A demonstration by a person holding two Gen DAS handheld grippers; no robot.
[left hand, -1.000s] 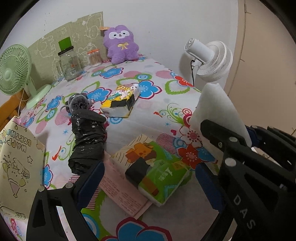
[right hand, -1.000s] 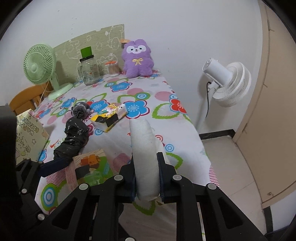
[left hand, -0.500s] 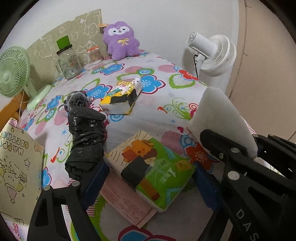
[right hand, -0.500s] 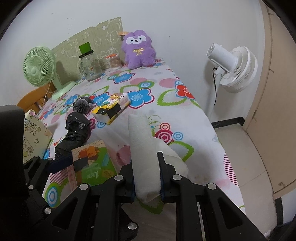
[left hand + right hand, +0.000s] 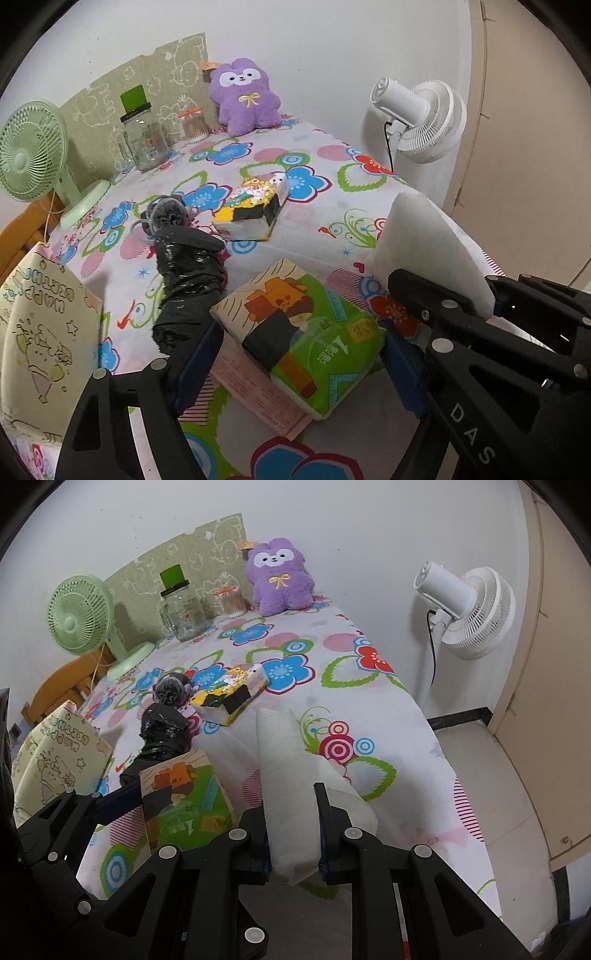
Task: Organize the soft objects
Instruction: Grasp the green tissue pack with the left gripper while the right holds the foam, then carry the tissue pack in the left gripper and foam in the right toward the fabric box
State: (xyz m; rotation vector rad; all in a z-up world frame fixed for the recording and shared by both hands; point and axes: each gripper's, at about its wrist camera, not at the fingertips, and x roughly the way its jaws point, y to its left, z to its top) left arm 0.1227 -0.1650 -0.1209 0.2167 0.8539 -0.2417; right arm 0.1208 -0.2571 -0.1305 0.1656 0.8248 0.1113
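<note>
My right gripper is shut on a white foam pad, held upright above the table's front right corner; the pad also shows in the left wrist view. My left gripper is open, its jaws standing on either side of a green tissue pack that lies on a pink leaflet; the pack also shows in the right wrist view. A black plastic bag roll lies to the left. A yellow tissue pack and a grey scrunchie lie mid-table. A purple plush sits at the back.
A flowered cloth covers the table. A green desk fan, a glass jar and a jar of swabs stand at the back left. A paper gift bag stands at the front left. A white floor fan stands at the right.
Both grippers have moved forward and down over the table. The green tissue pack now sits between the left jaws. The right gripper still holds the foam pad.
</note>
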